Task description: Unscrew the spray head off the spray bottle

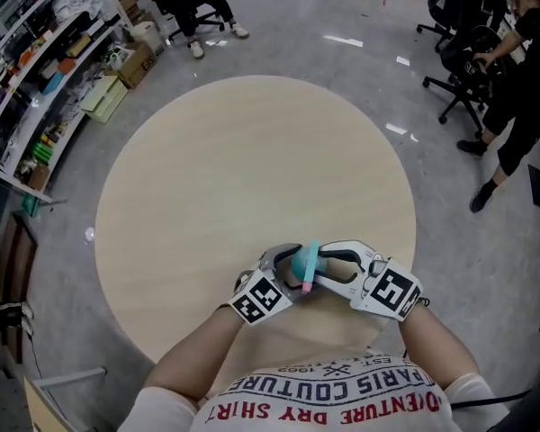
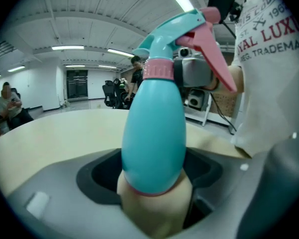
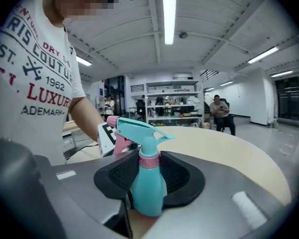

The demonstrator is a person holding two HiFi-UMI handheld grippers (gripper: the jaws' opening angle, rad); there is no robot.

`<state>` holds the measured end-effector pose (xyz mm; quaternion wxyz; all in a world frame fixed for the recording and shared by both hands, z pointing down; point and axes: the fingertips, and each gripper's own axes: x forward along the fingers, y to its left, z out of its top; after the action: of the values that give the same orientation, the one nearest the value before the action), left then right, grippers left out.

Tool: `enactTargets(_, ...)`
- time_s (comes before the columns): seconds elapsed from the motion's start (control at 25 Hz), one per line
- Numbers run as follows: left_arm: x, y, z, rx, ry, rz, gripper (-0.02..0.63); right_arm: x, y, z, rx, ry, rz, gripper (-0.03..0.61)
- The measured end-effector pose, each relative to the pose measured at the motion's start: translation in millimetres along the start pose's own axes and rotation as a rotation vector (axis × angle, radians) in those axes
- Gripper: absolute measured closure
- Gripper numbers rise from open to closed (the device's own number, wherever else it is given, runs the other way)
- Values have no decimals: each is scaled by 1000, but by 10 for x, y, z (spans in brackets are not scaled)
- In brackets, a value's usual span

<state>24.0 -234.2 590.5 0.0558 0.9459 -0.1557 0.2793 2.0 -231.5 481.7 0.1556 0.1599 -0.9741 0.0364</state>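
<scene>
Over the table's [image 1: 252, 151] near edge, the left gripper [image 1: 279, 268] clamped the spray bottle [image 2: 154, 133] by its body, apparently to steady it, while the right gripper [image 1: 335, 266] pinched the pink collar [image 3: 149, 160], seemingly placed to twist the spray head [image 3: 134, 128] off.

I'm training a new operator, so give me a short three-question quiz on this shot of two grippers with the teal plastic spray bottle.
1. True or false: the teal spray head with the pink trigger has come off the teal plastic spray bottle.
2. What stands between the right gripper's jaws? A the trigger's tip; B the pink ring collar; C nothing.
3. Which gripper holds the bottle's rounded body?
Key: 1 false, the spray head sits on the bottle. 2 B. 3 the left gripper.
</scene>
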Motion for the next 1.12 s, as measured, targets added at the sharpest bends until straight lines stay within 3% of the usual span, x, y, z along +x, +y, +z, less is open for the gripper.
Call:
enactTargets(0.2, -114, -314, -40, 195, 76, -285, 236, -64, 300, -14, -145, 64, 354, 446)
enactTargets(0.28, -133, -342, -71, 231, 112, -330, 238, -49, 339, -11, -138, 73, 411, 448)
enactTargets(0.4, -170, -301, -110, 207, 111, -318, 238, 14, 332, 16, -98, 66, 386, 445)
enactTargets(0.52, -187, -262, -126, 140, 72, -237, 236, -49, 233, 6, -53, 43, 279, 425)
enactTargets(0.72, -207, -112, -170, -21, 49, 31, 236, -316, 216, -2, 103, -70, 153, 336)
enactTargets(0.84, -217, -46, -180, -156, 40, 196, 236, -327, 365, 8, 124, -73, 104, 307)
enactTargets(0.92, -210, -50, -177, -222, 36, 277, 236, -241, 367, 22, 118, -70, 23, 307)
enactTargets(1.08, -138, -112, -107, -260, 41, 379, 236, -56, 231, 2, 79, -56, -139, 308)
enactTargets(1.12, -125, -131, -92, -267, 42, 387, 236, -41, 209, 6, 86, -57, -155, 336)
